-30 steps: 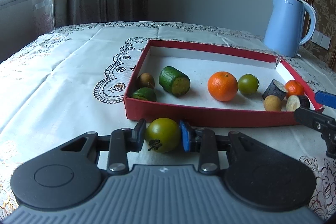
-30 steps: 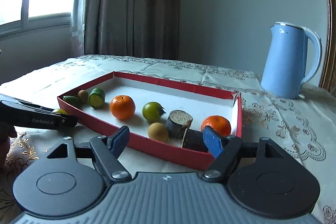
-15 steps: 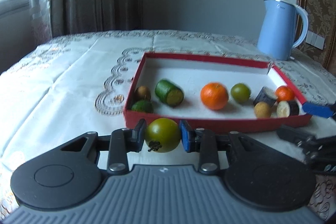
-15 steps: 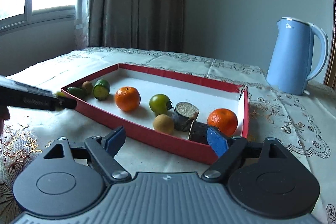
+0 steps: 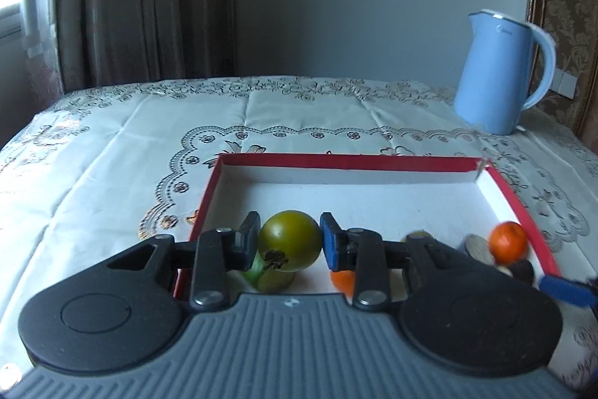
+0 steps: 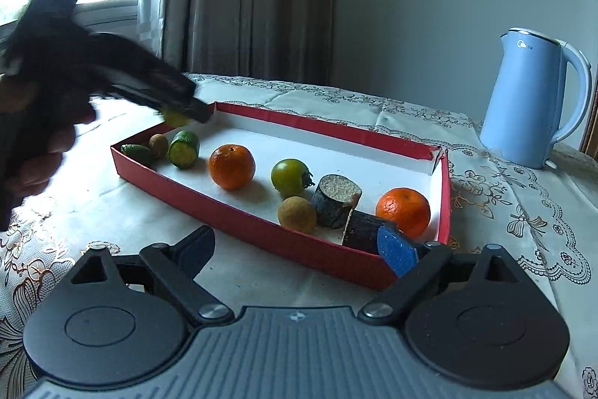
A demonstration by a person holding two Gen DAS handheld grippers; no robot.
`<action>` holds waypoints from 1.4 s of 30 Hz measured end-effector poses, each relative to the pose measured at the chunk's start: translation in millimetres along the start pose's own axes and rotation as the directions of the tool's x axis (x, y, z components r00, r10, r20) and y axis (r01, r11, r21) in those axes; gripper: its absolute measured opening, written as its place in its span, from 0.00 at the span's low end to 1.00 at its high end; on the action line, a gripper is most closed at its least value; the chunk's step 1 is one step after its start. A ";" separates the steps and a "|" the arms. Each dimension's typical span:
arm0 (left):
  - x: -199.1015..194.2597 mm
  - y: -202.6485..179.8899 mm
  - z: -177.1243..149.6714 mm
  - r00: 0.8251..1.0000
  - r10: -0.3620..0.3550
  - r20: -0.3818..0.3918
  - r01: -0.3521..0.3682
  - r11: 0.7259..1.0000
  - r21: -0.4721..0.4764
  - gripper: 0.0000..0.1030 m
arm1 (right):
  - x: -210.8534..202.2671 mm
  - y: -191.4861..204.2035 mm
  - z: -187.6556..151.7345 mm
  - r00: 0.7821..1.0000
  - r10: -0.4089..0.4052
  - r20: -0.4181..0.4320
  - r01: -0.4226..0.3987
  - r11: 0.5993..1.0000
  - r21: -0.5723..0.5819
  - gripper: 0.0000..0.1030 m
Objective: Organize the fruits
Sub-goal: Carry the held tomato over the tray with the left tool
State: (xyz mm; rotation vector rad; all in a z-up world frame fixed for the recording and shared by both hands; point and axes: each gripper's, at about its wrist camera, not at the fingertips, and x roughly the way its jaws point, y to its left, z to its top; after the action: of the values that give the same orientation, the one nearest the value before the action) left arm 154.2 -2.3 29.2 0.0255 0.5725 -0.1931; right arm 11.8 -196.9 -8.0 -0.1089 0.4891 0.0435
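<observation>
My left gripper (image 5: 289, 242) is shut on a green tomato (image 5: 290, 241) and holds it in the air above the left end of the red tray (image 5: 336, 160). In the right wrist view the left gripper (image 6: 175, 111) hangs over the tray's (image 6: 231, 212) far left corner, with the tomato (image 6: 175, 117) just showing under its tip. The tray holds two oranges (image 6: 231, 166), a second green tomato (image 6: 289, 177), cucumber pieces (image 6: 184, 148), small brown fruits (image 6: 297, 214) and dark cut pieces (image 6: 336, 200). My right gripper (image 6: 299, 245) is open and empty at the tray's near edge.
A light blue kettle (image 6: 530, 96) stands at the back right on the embroidered tablecloth (image 5: 112, 152). Curtains and a window are behind the table. The right gripper's blue pad (image 5: 566, 289) shows at the right edge of the left wrist view.
My left gripper has lifted the green tomato off the tablecloth and carried it forward over the tray's left end. The right gripper has stayed open near the tray's front.
</observation>
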 end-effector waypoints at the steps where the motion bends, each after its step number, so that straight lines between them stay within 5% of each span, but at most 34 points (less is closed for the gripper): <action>1: 6.8 -0.9 2.5 1.000 0.006 -0.007 -0.006 1.000 -0.006 0.30 | 0.2 0.3 0.2 1.000 0.000 -0.001 0.000 1.000 -0.003 0.93; 16: 66.4 -8.1 4.8 0.991 0.033 -0.132 -0.031 0.999 0.019 0.30 | 1.2 2.2 0.1 1.000 0.003 -0.007 -0.004 1.000 -0.011 0.96; 30: 68.9 -14.4 2.9 0.990 0.075 -0.122 -0.069 0.996 0.054 0.31 | 1.4 3.0 0.4 1.000 0.003 -0.008 -0.004 1.000 -0.015 0.97; 35: 63.0 -17.1 2.3 0.990 0.100 -0.098 -0.093 0.993 0.069 0.58 | 1.6 3.3 0.5 1.000 0.003 -0.009 -0.003 1.000 -0.016 0.97; 42: 48.4 -20.7 0.6 0.992 0.117 -0.055 -0.111 0.990 0.090 0.70 | 1.8 4.3 -0.1 1.000 0.002 -0.012 -0.003 1.000 -0.019 0.97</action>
State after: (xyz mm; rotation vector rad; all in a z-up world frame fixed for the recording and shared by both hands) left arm 190.5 -31.1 4.1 0.1486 0.6209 -0.1059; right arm 13.0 -192.6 -9.3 -0.1268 0.5008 0.0498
